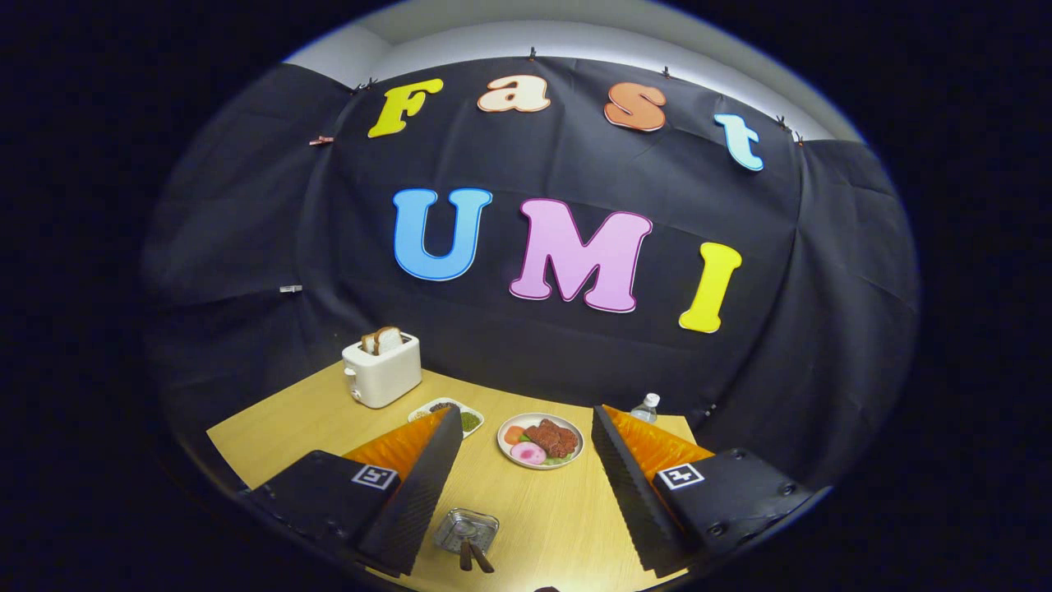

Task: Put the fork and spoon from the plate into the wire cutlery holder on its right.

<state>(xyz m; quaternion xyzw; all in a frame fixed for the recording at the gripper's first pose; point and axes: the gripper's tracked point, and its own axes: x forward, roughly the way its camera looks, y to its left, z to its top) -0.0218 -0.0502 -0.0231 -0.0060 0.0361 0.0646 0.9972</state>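
Observation:
My gripper is open, its fingers spread wide and raised well above the wooden table. Low between the fingers, close to me, stands the small wire cutlery holder. Two dark handles stick out of it toward me; whether they belong to the fork and spoon I cannot tell. Farther off between the fingertips sits a round plate with pieces of meat, a pink slice and some greens on it. Nothing is held between the fingers.
A white toaster with two bread slices stands at the table's far left. A small white dish of green and brown bits lies beside the left fingertip. A water bottle stands behind the right fingertip, by the black cloth wall.

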